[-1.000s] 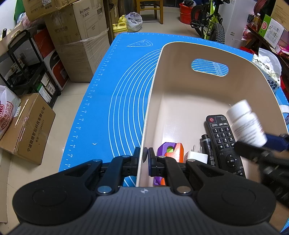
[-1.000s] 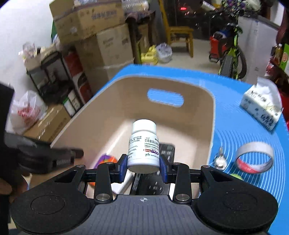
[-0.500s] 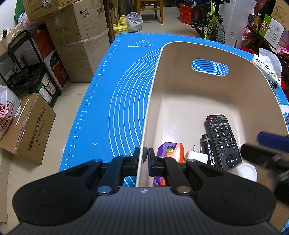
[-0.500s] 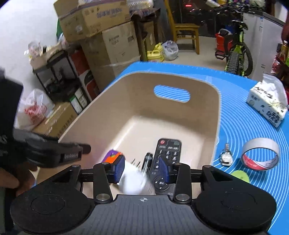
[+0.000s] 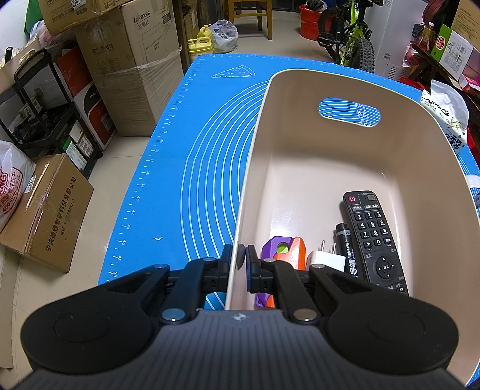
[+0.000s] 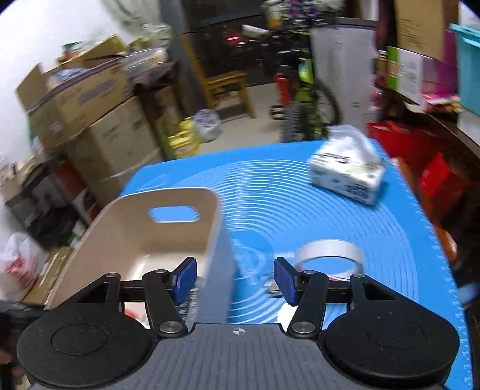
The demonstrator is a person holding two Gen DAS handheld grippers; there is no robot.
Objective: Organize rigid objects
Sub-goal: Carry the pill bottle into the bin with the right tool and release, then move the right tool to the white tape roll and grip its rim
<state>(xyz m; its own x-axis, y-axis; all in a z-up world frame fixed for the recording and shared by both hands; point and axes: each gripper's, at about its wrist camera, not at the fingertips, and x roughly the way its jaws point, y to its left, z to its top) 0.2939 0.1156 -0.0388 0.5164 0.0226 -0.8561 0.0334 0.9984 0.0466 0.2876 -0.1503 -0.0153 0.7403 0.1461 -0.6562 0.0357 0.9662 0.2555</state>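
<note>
While the left gripper [image 5: 238, 260] points steeply down over the near left wall of the bin [image 5: 420, 168], its fingers are pinched tight on that wall, one pad outside and one inside. The bin is cream, with an oval handle hole in its far wall, and sits on a blue mat [image 5: 192, 168] printed with white arcs. Lying in its near end, side by side, are a purple and orange toy [image 5: 283, 249], a white plug [image 5: 325, 259] with prongs up, a black marker [image 5: 346, 252] and a black remote [image 5: 372, 237] along the right wall. From the right wrist the view is blurred. The right gripper [image 6: 234, 280] tilts down over the mat just right of the bin [image 6: 168, 237], its blue pads [image 6: 186, 276] standing well apart with nothing between them; its jaws have just been opening. The left pad sits in front of the bin's right wall, the right pad in front of a tape ring [image 6: 330, 253] that lies on the mat [image 6: 300, 198] just beyond it. Something small and grey lies on the mat just left of the ring, too blurred to name. Farther back on the right a tissue pack [image 6: 348, 174] stands on the mat. Beyond the table are stacked boxes [image 5: 132, 60] and a black shelf on the left, a wooden chair [image 5: 250, 15] and a yellow jug at the far end, and a bike [image 5: 351, 36] to the right of them. A dark shape at the lower left edge of the right view is too unclear to tell.
</note>
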